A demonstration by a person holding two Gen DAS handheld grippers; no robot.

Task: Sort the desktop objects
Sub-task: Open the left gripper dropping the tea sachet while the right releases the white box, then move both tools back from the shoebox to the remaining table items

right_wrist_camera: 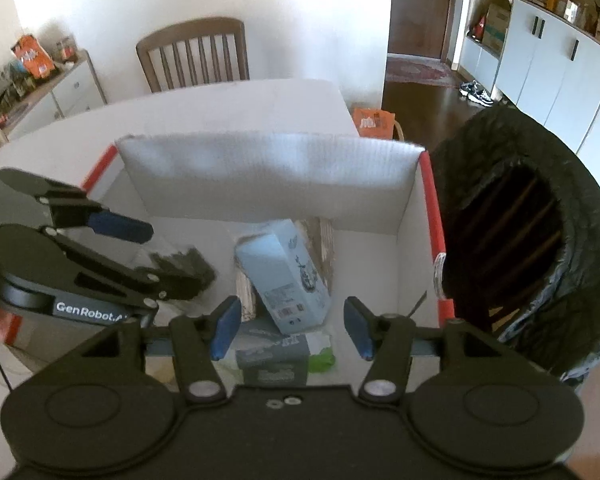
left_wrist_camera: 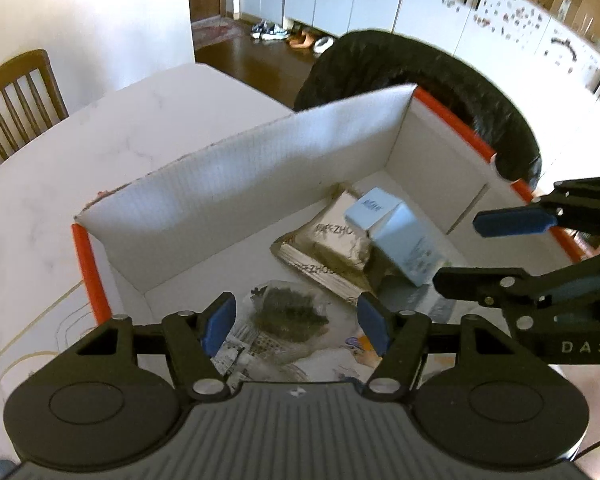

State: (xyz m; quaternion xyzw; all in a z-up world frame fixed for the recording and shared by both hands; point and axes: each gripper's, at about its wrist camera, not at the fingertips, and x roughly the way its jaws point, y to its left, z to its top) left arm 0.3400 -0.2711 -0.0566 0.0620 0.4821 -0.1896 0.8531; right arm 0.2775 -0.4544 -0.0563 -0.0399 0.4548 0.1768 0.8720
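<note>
Both hand-held grippers are held over the box (left_wrist_camera: 236,184) on the tabletop (left_wrist_camera: 100,128). Left hand-held gripper (left_wrist_camera: 296,324) is part open, empty; herb bag (left_wrist_camera: 288,312) is seen just beyond it. Right hand-held gripper (right_wrist_camera: 290,330) is part open, empty; blue carton (right_wrist_camera: 284,288) is seen just ahead, long axis near-to-far, leaning on foil pouch (left_wrist_camera: 324,240). Nothing is gripped.

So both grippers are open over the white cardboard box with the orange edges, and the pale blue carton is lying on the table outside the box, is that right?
Not quite. The pale blue carton lies inside the white cardboard box with orange edges, on a silver foil packet, not on the table outside. The right wrist view shows it best. The left gripper and right gripper are indeed open over the box.
</note>
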